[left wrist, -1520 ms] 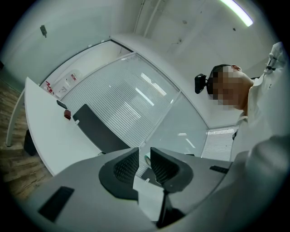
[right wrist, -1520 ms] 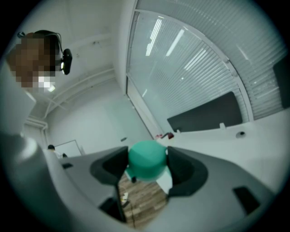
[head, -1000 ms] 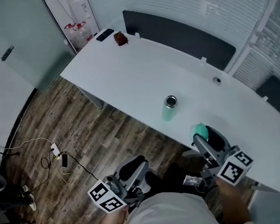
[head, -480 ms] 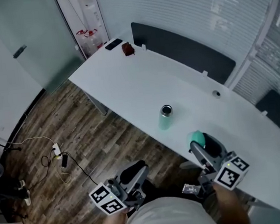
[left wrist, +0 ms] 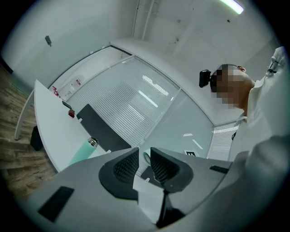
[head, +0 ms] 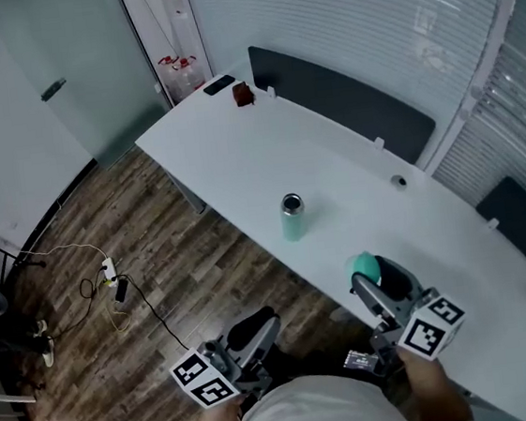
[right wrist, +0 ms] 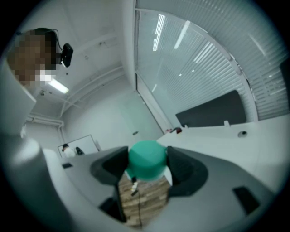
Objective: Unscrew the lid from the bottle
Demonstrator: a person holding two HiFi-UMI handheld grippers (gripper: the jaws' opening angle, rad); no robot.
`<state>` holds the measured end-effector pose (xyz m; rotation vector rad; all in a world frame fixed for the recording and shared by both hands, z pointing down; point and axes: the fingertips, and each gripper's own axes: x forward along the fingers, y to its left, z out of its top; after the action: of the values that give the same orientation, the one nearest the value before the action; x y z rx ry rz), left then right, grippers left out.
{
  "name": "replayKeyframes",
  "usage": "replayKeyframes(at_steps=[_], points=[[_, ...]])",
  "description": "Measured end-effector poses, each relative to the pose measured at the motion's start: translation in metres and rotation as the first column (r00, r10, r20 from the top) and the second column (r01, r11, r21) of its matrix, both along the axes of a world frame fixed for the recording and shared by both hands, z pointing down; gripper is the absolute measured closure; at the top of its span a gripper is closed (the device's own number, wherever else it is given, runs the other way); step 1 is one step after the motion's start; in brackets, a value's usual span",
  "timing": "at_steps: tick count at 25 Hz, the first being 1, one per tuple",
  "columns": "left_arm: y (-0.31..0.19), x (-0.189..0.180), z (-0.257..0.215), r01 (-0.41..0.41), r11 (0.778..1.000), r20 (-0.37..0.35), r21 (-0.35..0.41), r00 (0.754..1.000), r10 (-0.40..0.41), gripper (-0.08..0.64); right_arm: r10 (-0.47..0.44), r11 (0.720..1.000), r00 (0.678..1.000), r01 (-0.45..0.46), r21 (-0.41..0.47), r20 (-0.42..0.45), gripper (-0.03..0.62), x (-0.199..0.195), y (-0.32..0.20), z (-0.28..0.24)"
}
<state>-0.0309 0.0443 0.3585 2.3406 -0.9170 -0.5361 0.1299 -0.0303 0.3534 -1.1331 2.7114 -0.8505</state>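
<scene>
Bottle: the mint-green bottle (head: 291, 219) stands upright on the white table (head: 237, 151), close to the table's near edge and about the middle of the head view. Its metal-rimmed mouth is uncovered.
Lid: the green lid (head: 363, 265) is off the bottle, at about 4 o'clock from it and well apart, off the tabletop between jaws.
Right gripper: the right gripper (head: 372, 273) sits at 5 o'clock in the head view, by the table's near edge. Its two jaws press on the lid from either side.
Left gripper: the left gripper (head: 258, 330) sits at 7 o'clock, off the table and over the wooden floor (head: 153, 236). Its jaws stand a narrow slit apart with nothing between them.
Table's far end: a black phone (head: 218, 84) and a small red-brown object (head: 243, 94) lie at 11 o'clock from the bottle, well apart from it.
Floor: a power strip (head: 109, 269) with cables lies at 9 o'clock.
</scene>
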Motion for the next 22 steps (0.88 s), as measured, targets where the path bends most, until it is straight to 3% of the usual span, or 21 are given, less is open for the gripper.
replayKeyframes(at_steps=[8,22], points=[[0.031,0.018,0.010,0.071,0.997,0.003,-0.016,0.998,-0.071,0.471,-0.074,0.997,0.997,0.074,-0.008,-0.007,0.311,0.013,0.019,0.012],[0.051,-0.001,-0.008,0.036,0.999,0.008,0.009,0.999,-0.036,0.471,-0.033,0.999,0.999,0.033,0.020,-0.004,0.312,-0.004,0.042,-0.005]])
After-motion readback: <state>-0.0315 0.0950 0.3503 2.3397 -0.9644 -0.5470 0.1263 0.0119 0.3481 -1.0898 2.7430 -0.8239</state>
